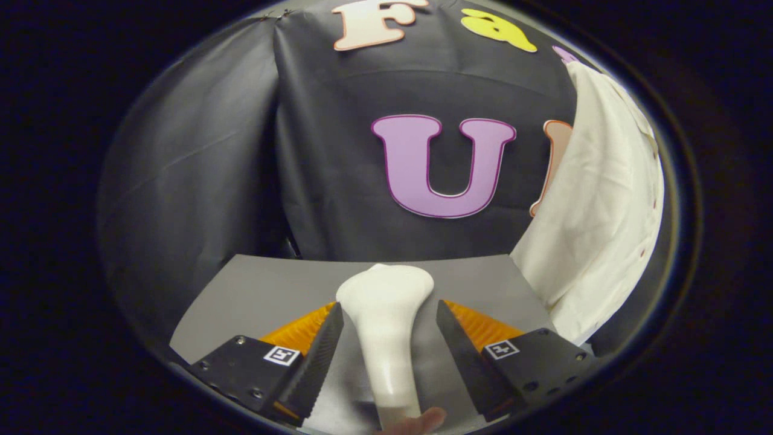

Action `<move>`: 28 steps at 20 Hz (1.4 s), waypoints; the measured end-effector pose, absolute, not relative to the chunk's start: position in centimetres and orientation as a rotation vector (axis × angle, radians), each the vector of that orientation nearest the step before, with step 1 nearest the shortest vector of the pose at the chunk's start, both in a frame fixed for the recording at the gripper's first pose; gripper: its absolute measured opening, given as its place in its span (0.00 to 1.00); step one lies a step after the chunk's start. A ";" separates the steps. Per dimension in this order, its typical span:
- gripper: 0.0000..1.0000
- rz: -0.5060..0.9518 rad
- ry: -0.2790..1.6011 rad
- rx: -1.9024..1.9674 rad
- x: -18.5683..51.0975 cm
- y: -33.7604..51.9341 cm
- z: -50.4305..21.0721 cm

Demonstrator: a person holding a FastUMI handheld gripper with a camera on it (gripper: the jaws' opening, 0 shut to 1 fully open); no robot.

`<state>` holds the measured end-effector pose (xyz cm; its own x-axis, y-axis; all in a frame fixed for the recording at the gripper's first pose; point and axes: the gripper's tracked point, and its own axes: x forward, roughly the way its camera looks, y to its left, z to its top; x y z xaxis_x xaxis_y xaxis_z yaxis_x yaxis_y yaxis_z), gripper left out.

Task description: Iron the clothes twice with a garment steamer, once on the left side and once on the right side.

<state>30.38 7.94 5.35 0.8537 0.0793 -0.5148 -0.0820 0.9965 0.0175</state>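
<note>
Black cloth (338, 169) hangs as the booth's wall across the back, folded into a corner seam on the left. White clothes (598, 211), a pale cream garment with a row of small buttons down its far edge, hang to the right of the wall and drape down to the right rear corner of the grey tabletop (266, 290). On that tabletop, between the two fingers, lies the white garment steamer (386, 320), its broad rounded head pointing away toward the wall and its narrower handle running back toward the camera. The gripper (389, 320) has its jaws apart: the dark ribbed pads (323, 356) stand on either side of the steamer's handle, each with a visible gap of tabletop between pad and plastic, so neither presses on it. A fingertip (423, 420) of a person's hand shows at the near end of the handle, touching or just beside it.
</note>
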 end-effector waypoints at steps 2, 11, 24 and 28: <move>0.94 0.088 0.656 -0.030 29.4 8.2 3.0; 0.42 0.024 0.573 -0.154 28.8 6.8 3.6; 0.41 0.055 0.230 -0.070 21.6 4.7 12.9; 0.41 0.040 0.172 -0.060 19.6 4.3 13.9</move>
